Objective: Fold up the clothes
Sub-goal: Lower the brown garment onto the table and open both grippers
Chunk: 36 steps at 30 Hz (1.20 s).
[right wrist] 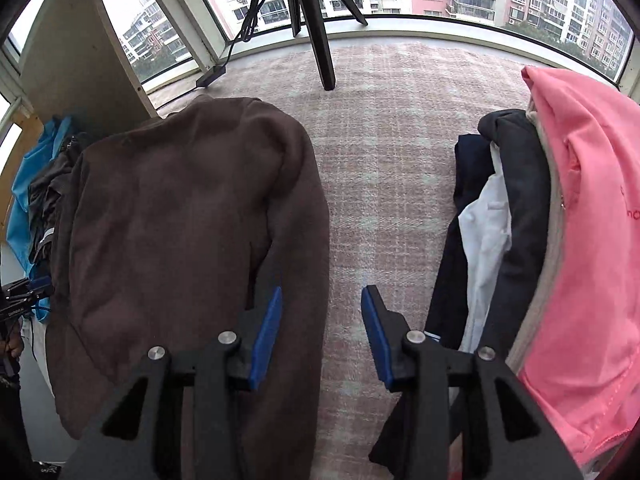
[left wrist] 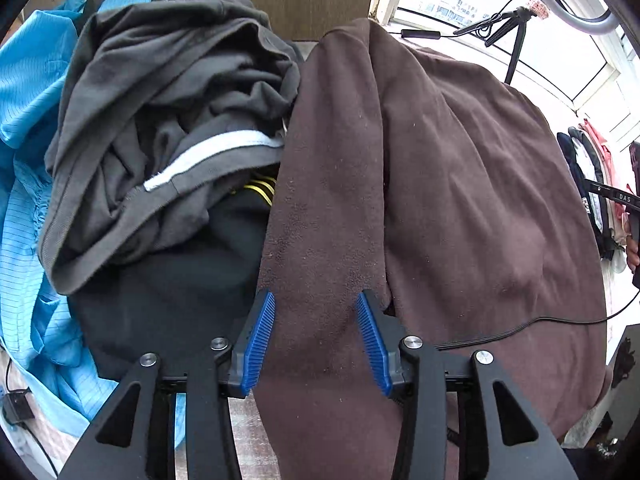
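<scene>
Brown fleece garment [left wrist: 440,200] draped flat; rumpled

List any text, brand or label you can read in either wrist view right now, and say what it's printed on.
"DAS": white letters on a black bar at the right edge of the left wrist view.
Partial print on the pink garment, cut off at the right edge of the right wrist view: unreadable.
White lettering on the black device at the left edge of the right wrist view: too small to read.
Brown garment: no text visible.
</scene>
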Available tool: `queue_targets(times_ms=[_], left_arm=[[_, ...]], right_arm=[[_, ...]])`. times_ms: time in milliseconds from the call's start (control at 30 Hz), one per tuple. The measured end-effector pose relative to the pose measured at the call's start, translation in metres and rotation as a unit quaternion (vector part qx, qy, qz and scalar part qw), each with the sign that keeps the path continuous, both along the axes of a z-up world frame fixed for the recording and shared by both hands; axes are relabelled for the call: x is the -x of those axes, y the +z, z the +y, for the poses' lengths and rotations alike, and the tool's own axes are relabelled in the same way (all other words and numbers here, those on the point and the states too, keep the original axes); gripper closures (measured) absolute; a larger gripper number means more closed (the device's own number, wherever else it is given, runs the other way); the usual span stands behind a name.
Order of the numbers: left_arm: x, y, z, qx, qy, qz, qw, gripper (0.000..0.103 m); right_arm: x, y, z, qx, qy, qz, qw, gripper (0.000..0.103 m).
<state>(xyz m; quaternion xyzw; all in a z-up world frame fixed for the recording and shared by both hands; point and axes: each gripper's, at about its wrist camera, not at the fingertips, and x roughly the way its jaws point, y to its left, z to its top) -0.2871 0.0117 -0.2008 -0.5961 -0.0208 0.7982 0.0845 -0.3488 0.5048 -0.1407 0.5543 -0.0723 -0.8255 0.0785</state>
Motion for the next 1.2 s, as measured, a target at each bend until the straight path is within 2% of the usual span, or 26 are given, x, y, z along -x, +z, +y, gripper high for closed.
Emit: queue_targets(times_ms=[100,133,167,200,233,267,300,333,400,433,467,500,600,700,733,833,900,967,1000,1033,1100,1167,1200], left_arm=[[0.000,-0.015,0.008,0.006,-0.006,-0.006,0.9999,0.062],[0.000,-0.018,0.010,0.004,-0.008,-0.006,0.9999,0.069],[-0.001,-0.019,0.012,-0.004,-0.012,-0.005,0.9999,0.089],[-0.003,-0.017,0.014,-0.011,-0.016,-0.004,0.9998,0.097],[-0.004,-0.016,0.016,-0.017,-0.019,-0.004,0.9997,0.101],[-0.006,-0.013,0.017,-0.018,-0.021,0.001,0.9996,0.101],[-0.008,-0.008,0.018,-0.015,-0.022,0.007,0.9996,0.101],[-0.009,-0.003,0.018,-0.015,-0.022,0.011,0.9996,0.101],[-0.013,0.009,0.015,-0.014,-0.021,0.023,0.9994,0.101],[-0.014,0.017,0.012,-0.011,-0.020,0.031,0.9992,0.101],[-0.015,0.027,0.008,-0.006,-0.018,0.041,0.9990,0.101],[-0.015,0.036,0.005,-0.001,-0.017,0.050,0.9986,0.101],[-0.016,0.073,-0.016,0.024,-0.006,0.083,0.9963,0.101],[-0.011,0.105,-0.041,0.056,0.009,0.111,0.9922,0.101],[-0.008,0.114,-0.051,0.068,0.013,0.118,0.9906,0.101],[0.003,0.127,-0.087,0.109,0.029,0.128,0.9854,0.101],[0.019,0.118,-0.110,0.166,0.061,0.119,0.9770,0.103],[0.034,0.102,-0.130,0.208,0.084,0.095,0.9700,0.098],[0.035,0.099,-0.138,0.211,0.092,0.089,0.9692,0.097],[0.030,0.101,-0.145,0.193,0.095,0.090,0.9723,0.097],[0.008,0.112,-0.147,0.169,0.083,0.109,0.9761,0.097],[-0.022,0.126,-0.137,0.145,0.052,0.125,0.9802,0.097],[-0.040,0.132,-0.130,0.131,0.034,0.131,0.9821,0.095]], right_arm=[[-0.007,-0.009,-0.001,0.003,-0.001,-0.012,1.000,0.062],[-0.010,-0.012,-0.002,0.006,-0.001,-0.016,1.000,0.062],[-0.013,-0.015,-0.002,0.010,0.000,-0.020,1.000,0.062],[-0.017,-0.018,-0.003,0.014,0.001,-0.024,1.000,0.062],[-0.019,-0.021,-0.004,0.017,0.003,-0.026,1.000,0.062],[-0.022,-0.024,-0.005,0.019,0.003,-0.025,0.999,0.061],[-0.024,-0.025,-0.007,0.026,0.005,-0.024,0.999,0.052],[-0.026,-0.026,-0.009,0.041,0.009,-0.020,0.999,0.048],[-0.029,-0.027,-0.015,0.077,0.022,-0.014,0.997,0.048],[-0.031,-0.027,-0.019,0.086,0.028,-0.006,0.996,0.052],[-0.034,-0.025,-0.022,0.089,0.031,0.000,0.996,0.084],[-0.036,-0.020,-0.023,0.091,0.031,0.004,0.995,0.098],[-0.046,-0.002,-0.025,0.095,0.033,0.021,0.995,0.098],[-0.060,0.038,-0.017,0.071,0.036,0.064,0.995,0.099],[-0.064,0.051,-0.012,0.053,0.032,0.076,0.995,0.099],[-0.068,0.083,0.004,-0.044,0.002,0.106,0.993,0.099],[-0.058,0.082,0.018,-0.115,-0.035,0.096,0.988,0.098],[-0.047,0.075,0.028,-0.149,-0.057,0.074,0.984,0.098],[-0.048,0.074,0.030,-0.151,-0.060,0.067,0.984,0.097],[-0.059,0.079,0.029,-0.143,-0.056,0.070,0.986,0.097],[-0.080,0.088,0.027,-0.125,-0.046,0.074,0.988,0.079],[-0.101,0.096,0.025,-0.107,-0.037,0.078,0.990,0.069],[-0.111,0.101,0.024,-0.099,-0.032,0.080,0.991,0.068]])
